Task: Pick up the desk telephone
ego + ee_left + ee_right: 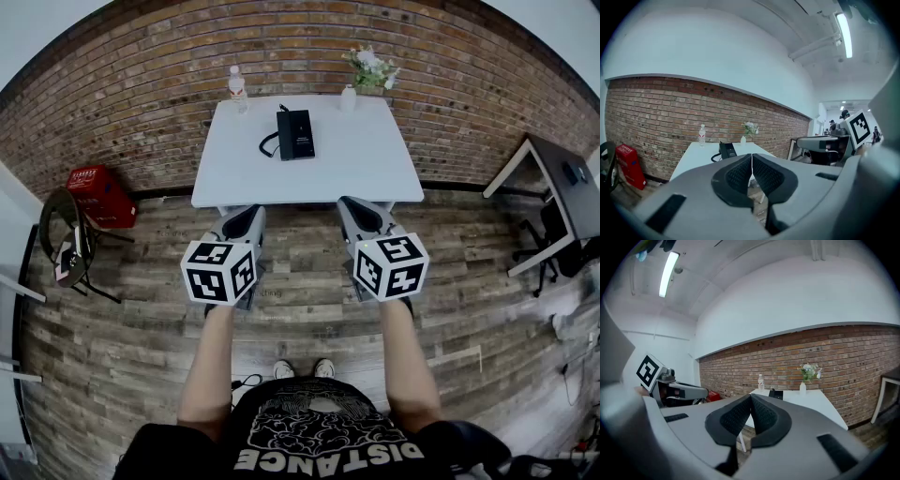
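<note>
**Both grippers closed and empty, phone waiting on the far table**

Head view: the person is standing on the wood floor, holding the left gripper point(247, 214) and right gripper point(356, 206) out side by side, short of the white table point(361, 164). The desk telephone point(296, 134) is lying flat near the table's back edge, handset on its cradle and cord curling off its left side. It is sitting well apart from both grippers. A water bottle point(237, 87) is standing to its left and a vase of flowers point(367, 70) to its right, against the brick wall.

Left gripper view: the left gripper's jaws are pressing together, pad against pad, with nothing between them. The desk telephone is showing just above them, far off on the table.

Right gripper view: the same here. The jaws are meeting fully and gripping nothing, with the desk telephone small beyond their tips.
</note>
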Available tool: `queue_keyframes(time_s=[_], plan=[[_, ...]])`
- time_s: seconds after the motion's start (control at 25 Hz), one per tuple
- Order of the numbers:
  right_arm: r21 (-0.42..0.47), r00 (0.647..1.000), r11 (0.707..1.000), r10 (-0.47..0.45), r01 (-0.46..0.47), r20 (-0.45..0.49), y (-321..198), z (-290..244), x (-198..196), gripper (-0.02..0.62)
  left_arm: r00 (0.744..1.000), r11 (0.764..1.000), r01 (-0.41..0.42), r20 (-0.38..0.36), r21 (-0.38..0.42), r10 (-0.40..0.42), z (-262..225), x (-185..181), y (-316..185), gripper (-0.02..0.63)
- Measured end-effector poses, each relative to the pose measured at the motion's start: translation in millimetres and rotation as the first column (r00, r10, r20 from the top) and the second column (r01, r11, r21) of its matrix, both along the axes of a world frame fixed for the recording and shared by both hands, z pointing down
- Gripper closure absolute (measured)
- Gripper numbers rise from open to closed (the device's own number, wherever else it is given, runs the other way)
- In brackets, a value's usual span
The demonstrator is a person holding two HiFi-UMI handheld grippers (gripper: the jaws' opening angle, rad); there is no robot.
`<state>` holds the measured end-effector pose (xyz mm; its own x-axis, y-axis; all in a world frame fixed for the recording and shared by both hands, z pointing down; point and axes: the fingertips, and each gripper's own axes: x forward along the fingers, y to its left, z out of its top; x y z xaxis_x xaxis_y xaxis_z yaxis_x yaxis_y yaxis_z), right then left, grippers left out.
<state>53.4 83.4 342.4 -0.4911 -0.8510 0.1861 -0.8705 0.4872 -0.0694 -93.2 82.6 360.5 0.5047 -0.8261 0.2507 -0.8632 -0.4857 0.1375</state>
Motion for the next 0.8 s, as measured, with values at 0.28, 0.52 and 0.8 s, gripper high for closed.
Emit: queue_keyframes(time_s=[0.28,0.52,0.8], plan=[[-0.004,1.0,1.0,0.001,-0.001,-0.012,-12,3,-21,0.592,1.0,1.0,0.0,-0.016,0.012,0.0,-3,-18,-16,0.595],[-0.012,1.0,1.0,0.01,-0.011,-0.025,-20,9,-42,0.592,0.999,0.999,-0.039,-0.028,0.008,0.039,2,-31,-26,0.594],[-0.016,0.998,0.999,0.043,-0.044,-0.037,-31,12,-58,0.591,0.995,0.996,-0.085,-0.044,0.003,0.085,5,-43,-41,0.545]])
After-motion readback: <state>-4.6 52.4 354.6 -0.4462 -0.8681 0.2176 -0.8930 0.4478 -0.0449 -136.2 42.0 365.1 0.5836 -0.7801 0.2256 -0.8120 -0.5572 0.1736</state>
